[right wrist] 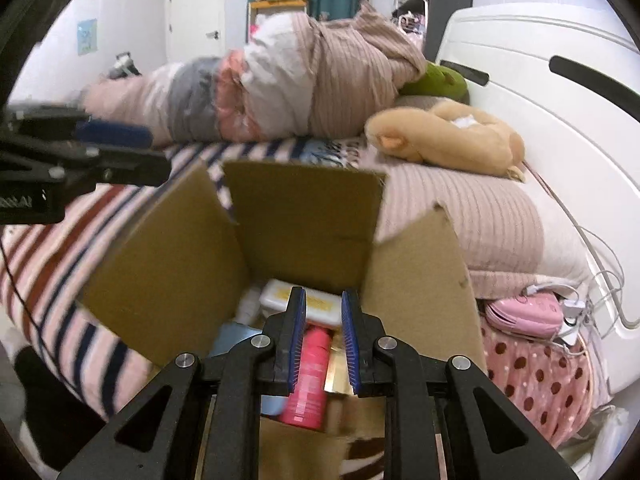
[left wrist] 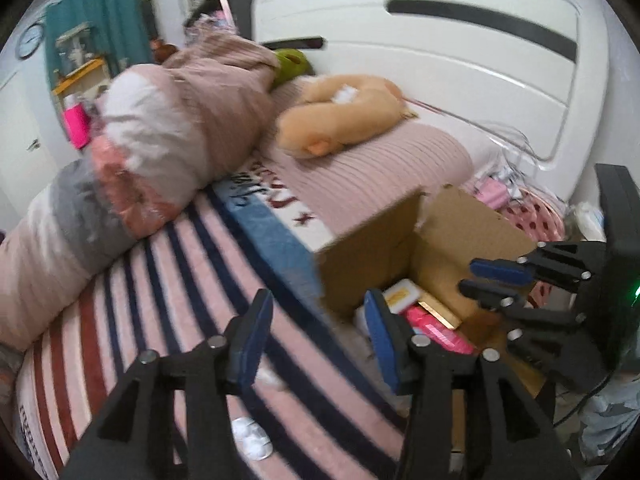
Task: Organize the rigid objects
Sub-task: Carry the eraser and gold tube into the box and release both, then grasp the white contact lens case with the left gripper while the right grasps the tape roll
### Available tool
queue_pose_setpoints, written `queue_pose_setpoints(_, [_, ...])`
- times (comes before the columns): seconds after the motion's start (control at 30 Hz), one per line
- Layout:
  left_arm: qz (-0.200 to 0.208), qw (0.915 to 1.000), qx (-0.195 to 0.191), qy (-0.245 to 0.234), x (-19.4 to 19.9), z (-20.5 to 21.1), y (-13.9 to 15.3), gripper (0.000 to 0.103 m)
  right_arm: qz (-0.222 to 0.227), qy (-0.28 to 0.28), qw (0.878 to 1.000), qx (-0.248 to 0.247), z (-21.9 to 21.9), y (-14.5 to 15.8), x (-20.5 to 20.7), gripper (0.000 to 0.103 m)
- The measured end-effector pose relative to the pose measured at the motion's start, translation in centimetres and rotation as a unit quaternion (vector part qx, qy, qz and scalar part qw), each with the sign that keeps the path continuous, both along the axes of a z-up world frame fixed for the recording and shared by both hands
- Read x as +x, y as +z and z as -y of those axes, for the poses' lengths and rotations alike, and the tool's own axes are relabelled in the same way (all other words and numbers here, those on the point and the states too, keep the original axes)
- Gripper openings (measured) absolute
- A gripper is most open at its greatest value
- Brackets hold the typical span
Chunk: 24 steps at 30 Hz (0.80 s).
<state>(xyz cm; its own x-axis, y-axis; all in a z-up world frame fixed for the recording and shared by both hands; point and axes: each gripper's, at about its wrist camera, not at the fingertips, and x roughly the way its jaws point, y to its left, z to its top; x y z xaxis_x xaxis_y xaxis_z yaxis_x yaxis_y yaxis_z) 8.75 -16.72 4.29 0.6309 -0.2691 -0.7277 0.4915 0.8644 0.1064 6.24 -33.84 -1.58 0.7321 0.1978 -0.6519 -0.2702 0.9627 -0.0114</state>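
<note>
The left gripper [left wrist: 316, 340] hangs open and empty over the striped bed blanket [left wrist: 160, 280]. The open brown cardboard box [right wrist: 304, 216] collects rigid items, including a pink cylindrical bottle [right wrist: 310, 376]. Above it, the right gripper [right wrist: 323, 344] is closed, empty.

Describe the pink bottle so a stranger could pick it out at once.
On the striped bed stands an open cardboard box. Inside, beside a gold-edged flat item and below a white case with a yellow label, lies the pink bottle: the only bright pink, cylindrical thing in there.
</note>
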Motion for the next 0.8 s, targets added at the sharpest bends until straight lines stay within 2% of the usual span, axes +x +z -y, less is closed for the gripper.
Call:
queue_pose_setpoints(0.17, [0.016,0.9981,-0.01,0.058,-1.3,-7.1,-0.1,0.049,0.02,0.069,0.996,0.06,-4.1,3.0,-1.5,0.014])
queue_pose_setpoints(0.37, [-0.011,0.9936,-0.038,0.105,-2.7,-14.8,-4.3,0.051,0.012,0.139,0.987,0.083,-11.7,3.7,-1.6,0.014])
queue_pose_setpoints(0.57, [-0.057,0.9893,-0.072,0.113,-3.5,-18.6,-10.7,0.051,-0.035,0.15,0.986,0.07,-17.8,-0.1,0.0,0.014])
queue_pose_setpoints(0.7, [-0.092,0.9843,-0.108,0.104,-3.2,-19.1,-14.4,0.051,-0.059,0.102,0.993,0.03,-19.8,-3.6,1.6,0.014])
queue_pose_setpoints(0.8, [-0.111,0.9807,-0.128,0.097,-2.7,-18.5,-16.6,0.051,-0.075,0.06,0.995,0.023,-19.5,-6.5,3.4,0.014])
